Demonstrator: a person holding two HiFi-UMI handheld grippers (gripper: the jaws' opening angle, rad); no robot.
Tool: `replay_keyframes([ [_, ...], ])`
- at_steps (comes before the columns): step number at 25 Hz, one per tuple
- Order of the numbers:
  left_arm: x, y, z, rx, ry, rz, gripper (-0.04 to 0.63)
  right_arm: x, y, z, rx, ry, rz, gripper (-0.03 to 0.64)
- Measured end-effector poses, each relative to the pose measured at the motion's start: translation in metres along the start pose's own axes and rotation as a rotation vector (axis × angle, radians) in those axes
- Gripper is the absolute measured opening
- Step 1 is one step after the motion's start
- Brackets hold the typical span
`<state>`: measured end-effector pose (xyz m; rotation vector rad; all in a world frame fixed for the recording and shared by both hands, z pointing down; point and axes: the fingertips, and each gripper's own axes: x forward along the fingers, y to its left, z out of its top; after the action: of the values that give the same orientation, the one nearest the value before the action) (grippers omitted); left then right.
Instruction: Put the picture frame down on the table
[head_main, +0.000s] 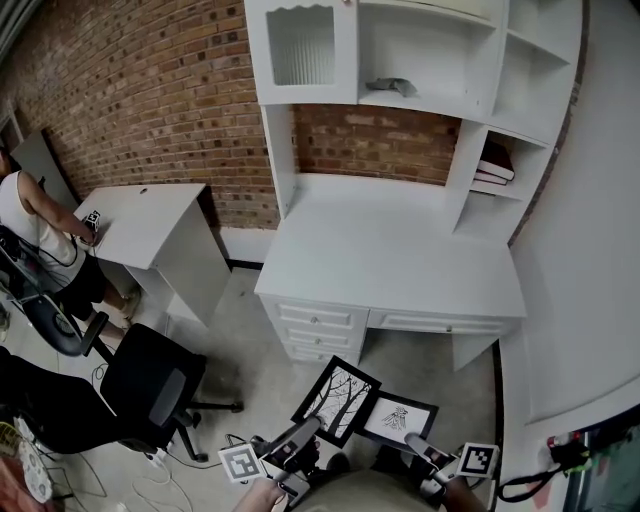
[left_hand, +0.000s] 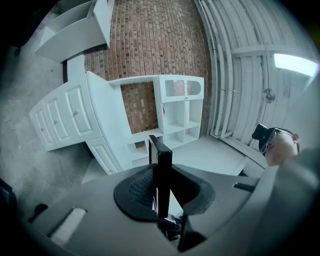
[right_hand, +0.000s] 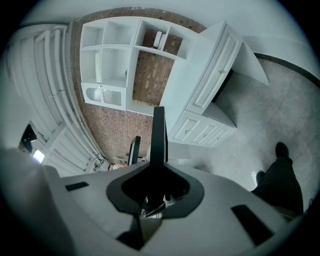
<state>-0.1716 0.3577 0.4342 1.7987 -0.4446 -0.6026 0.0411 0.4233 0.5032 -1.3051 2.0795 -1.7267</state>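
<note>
The left gripper (head_main: 310, 428) is clamped on a large black rectangular picture frame (head_main: 340, 395) and the right gripper (head_main: 412, 441) on a smaller black picture frame (head_main: 400, 415), both held over the floor before the white wooden desk (head_main: 390, 255).

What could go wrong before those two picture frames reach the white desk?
The left gripper pinches the larger frame only by its edge, so it might swing or slip. The smaller frame in the right gripper hangs right beside it; they could knock together. Both are over floor, short of the desk.
</note>
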Motion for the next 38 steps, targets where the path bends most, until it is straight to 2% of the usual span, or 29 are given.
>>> replay_keyframes([
  [1, 0.004, 0.0, -0.001, 0.004, 0.005, 0.002, 0.06, -0.006, -0.015, 0.004, -0.06, 0.013, -0.072, 0.035],
  [3, 0.011, 0.001, 0.0, 0.011, 0.006, 0.008, 0.06, -0.008, -0.027, 0.012, -0.088, 0.02, -0.103, 0.035],
  [9, 0.046, 0.002, 0.0, 0.013, -0.023, 0.024, 0.06, 0.001, -0.034, 0.04, -0.006, 0.039, -0.029, 0.035],
  [13, 0.075, 0.003, 0.0, 0.023, -0.036, 0.036, 0.06, 0.01, -0.018, 0.064, 0.126, 0.016, 0.158, 0.035],
  [16, 0.096, 0.001, -0.001, 0.048, -0.036, 0.027, 0.06, 0.006, -0.032, 0.081, 0.108, 0.03, 0.124, 0.035],
  [19, 0.115, 0.005, -0.002, 0.048, -0.042, 0.038, 0.06, 0.005, -0.037, 0.102, 0.082, 0.024, 0.154, 0.035],
  [23, 0.137, 0.009, -0.003, 0.055, -0.053, 0.045, 0.06, 0.008, -0.03, 0.121, 0.204, 0.009, 0.258, 0.035],
  [25, 0.147, 0.011, -0.001, 0.054, -0.065, 0.047, 0.06, 0.009, -0.032, 0.131, 0.211, 0.01, 0.278, 0.035],
  [38, 0.213, 0.023, 0.003, 0.057, -0.139, 0.065, 0.06, -0.004, -0.066, 0.194, 0.21, 0.03, 0.289, 0.035],
])
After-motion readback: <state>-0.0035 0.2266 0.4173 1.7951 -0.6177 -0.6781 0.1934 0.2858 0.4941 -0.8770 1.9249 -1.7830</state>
